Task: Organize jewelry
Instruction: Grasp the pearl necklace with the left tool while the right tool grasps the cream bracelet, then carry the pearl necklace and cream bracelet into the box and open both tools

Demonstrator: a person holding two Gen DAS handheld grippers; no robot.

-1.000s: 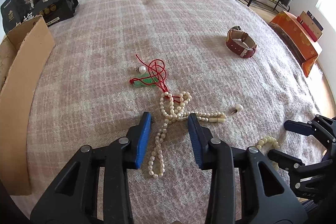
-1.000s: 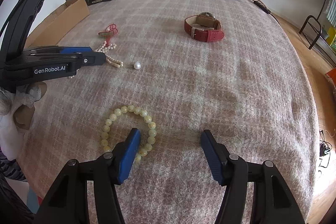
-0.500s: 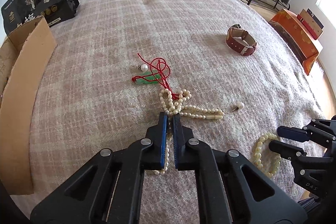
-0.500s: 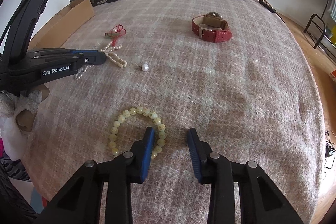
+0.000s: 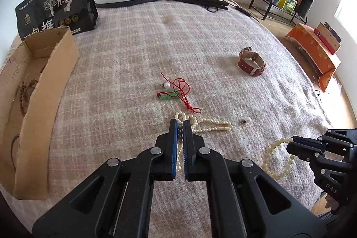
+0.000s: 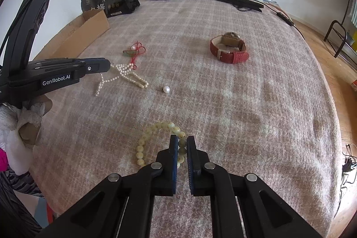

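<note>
Both grippers tilt steeply down over the bed (image 5: 133, 55). The left gripper (image 5: 180, 124) has its jaws clamped on the pearl necklace (image 5: 207, 123), with the red-strapped watch (image 5: 251, 61) at two o'clock. The right gripper (image 6: 181, 141) has its jaws pinched on the yellow bead bracelet (image 6: 154, 128).

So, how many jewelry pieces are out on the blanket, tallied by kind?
Pearl necklace: 1
Yellow bead bracelet: 1
Red-strap watch: 1
Loose pearl earrings: 2
Green pendant on red cord: 1
Total: 6
</note>
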